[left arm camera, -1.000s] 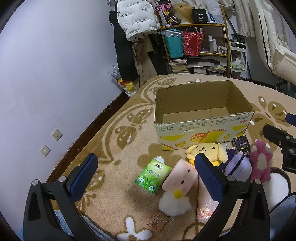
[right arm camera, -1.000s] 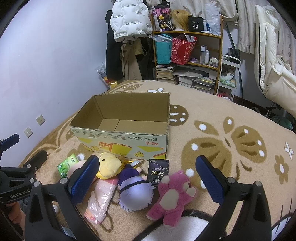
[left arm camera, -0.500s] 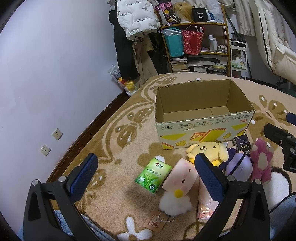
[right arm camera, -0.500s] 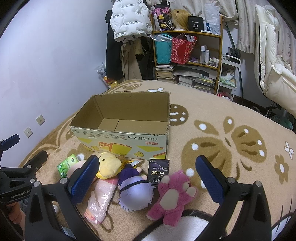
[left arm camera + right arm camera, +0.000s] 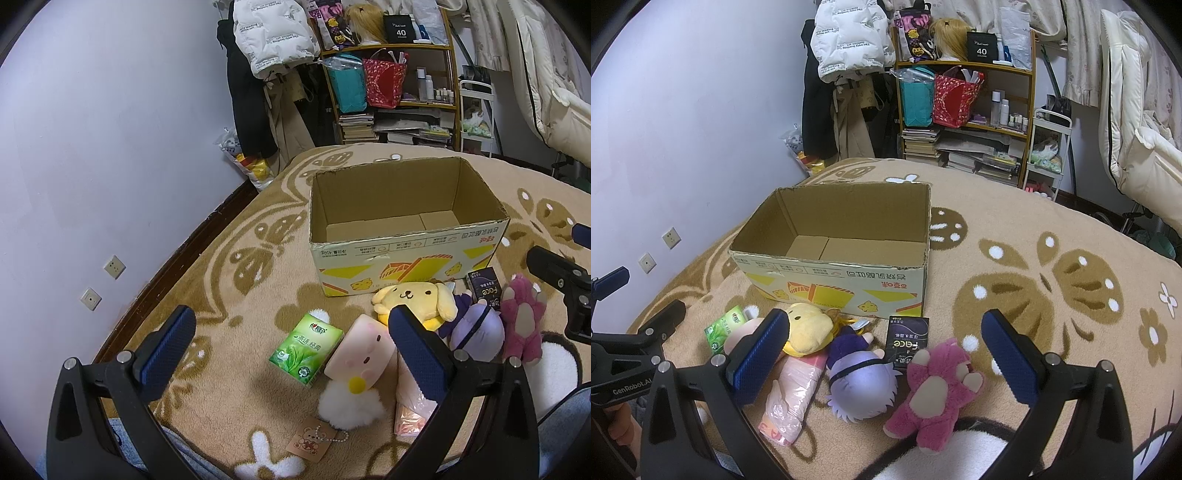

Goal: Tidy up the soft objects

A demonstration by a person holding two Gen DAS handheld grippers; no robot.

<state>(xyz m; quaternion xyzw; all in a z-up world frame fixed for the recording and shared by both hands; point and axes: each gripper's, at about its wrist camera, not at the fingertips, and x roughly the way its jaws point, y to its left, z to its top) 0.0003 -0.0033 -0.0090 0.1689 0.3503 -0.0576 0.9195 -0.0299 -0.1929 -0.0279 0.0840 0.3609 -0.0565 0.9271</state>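
Note:
An open, empty cardboard box (image 5: 402,258) (image 5: 834,280) stands on the patterned rug. In front of it lie soft toys: a yellow dog plush (image 5: 417,299) (image 5: 809,328), a pink block plush with a white pompom (image 5: 360,354), a purple-haired plush (image 5: 476,332) (image 5: 860,376) and a pink bear plush (image 5: 522,328) (image 5: 934,395). A green tissue pack (image 5: 306,347) (image 5: 722,330), a black pack (image 5: 484,290) (image 5: 908,339) and a pink wrapped pack (image 5: 792,395) lie among them. My left gripper (image 5: 291,350) hovers open above the green pack. My right gripper (image 5: 886,354) hovers open above the purple and pink plushes.
A cluttered bookshelf (image 5: 964,122) and hanging coats (image 5: 846,74) stand behind the rug. A wall with sockets (image 5: 114,266) runs along the left. A small tag with a ball chain (image 5: 310,443) lies near me. Bare rug (image 5: 1052,280) extends right of the box.

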